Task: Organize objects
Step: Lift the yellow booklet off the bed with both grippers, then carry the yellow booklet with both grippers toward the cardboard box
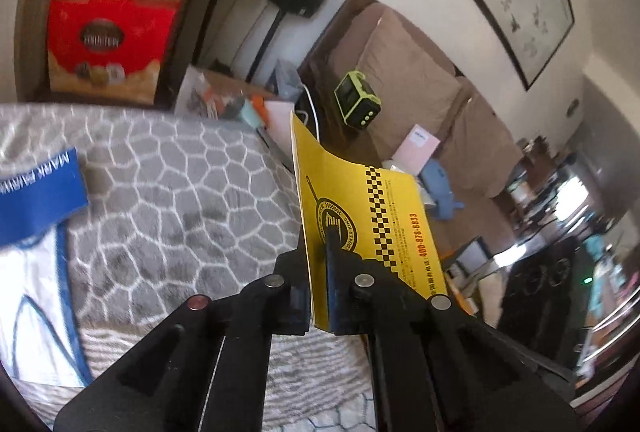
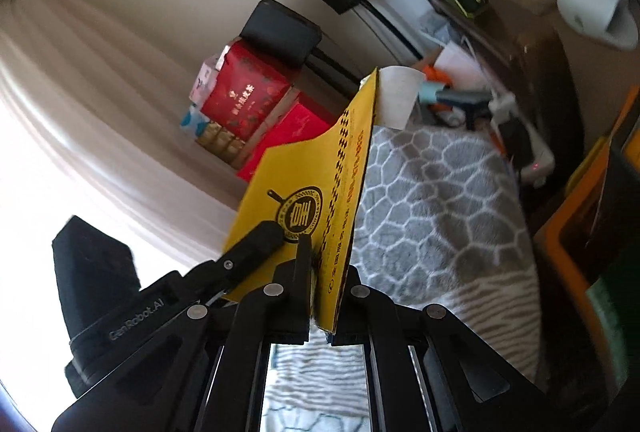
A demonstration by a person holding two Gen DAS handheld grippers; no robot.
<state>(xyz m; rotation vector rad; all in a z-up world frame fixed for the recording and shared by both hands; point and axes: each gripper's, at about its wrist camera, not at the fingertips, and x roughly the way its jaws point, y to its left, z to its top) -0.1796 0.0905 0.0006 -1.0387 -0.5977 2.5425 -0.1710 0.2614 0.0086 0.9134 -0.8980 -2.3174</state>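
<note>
I have both tools clamped on the yellow printed card [image 1: 360, 216], lifted above the grey pebble-patterned blanket [image 1: 168, 192]: my left tool [image 1: 320, 252] sees a blue-and-white cloth [image 1: 40, 200] at the blanket's left edge, while my right tool [image 2: 316, 264] alone sees the left one gripping.

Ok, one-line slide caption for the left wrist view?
Left hand-held gripper shut on a yellow printed card, raised above the grey patterned blanket.
</note>
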